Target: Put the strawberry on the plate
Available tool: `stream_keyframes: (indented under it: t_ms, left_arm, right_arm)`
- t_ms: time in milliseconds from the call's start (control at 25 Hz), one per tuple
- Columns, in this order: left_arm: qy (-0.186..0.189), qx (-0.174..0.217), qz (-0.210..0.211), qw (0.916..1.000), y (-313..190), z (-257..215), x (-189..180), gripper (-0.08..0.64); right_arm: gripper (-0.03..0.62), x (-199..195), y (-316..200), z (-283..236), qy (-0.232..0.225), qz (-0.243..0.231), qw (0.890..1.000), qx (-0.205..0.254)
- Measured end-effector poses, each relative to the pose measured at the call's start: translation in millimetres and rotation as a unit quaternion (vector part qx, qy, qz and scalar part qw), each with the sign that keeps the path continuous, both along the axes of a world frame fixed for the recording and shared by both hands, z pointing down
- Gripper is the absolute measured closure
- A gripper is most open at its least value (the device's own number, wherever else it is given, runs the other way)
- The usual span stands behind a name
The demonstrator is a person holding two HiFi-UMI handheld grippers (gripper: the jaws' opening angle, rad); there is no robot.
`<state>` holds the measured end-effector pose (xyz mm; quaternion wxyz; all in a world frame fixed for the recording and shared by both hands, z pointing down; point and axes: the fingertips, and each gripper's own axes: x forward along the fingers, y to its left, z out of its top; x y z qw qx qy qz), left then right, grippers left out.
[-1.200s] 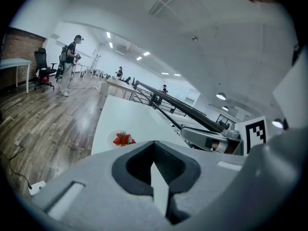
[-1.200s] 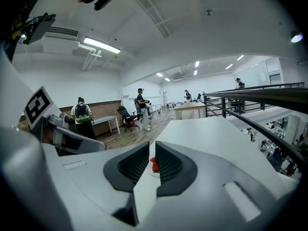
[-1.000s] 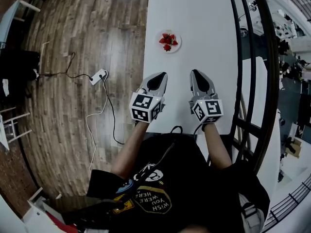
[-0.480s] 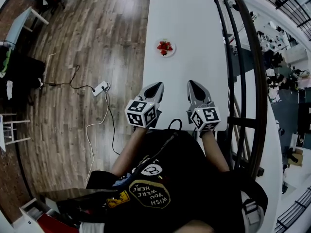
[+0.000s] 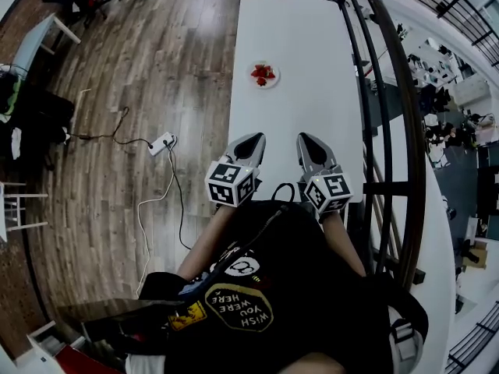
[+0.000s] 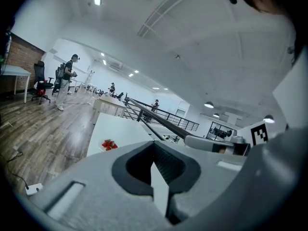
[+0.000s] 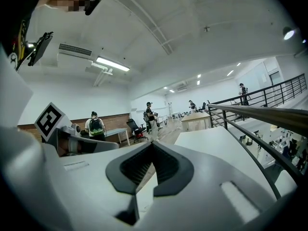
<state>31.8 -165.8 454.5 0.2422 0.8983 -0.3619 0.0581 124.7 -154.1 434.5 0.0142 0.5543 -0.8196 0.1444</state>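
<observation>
Showing upside down, the shirt print (image 5: pixel 238 308) reads "WISH YOU WERE HERE".

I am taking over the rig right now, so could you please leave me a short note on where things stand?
Left gripper: jaws together, nothing in them.
Right gripper: jaws together, nothing in them.
Both hang over the near end of the white table, close to the person's body.
The plate sits further up the table, near its left edge, with the strawberries on it.
Done: strawberries are on the plate.
Left: no berry shows off the plate, so likely nothing.
</observation>
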Motion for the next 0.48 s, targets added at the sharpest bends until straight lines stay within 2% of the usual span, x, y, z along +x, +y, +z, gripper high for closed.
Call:
stream_keyframes:
  t_ms: [480]
  left_arm:
    - [-0.002, 0.014, -0.009, 0.9999, 6.6, -8.3, -7.8, 0.557]
  right_arm:
    - [0.589, -7.1, 7.7, -3.3, 0.000, -0.010, 1.000, 0.000]
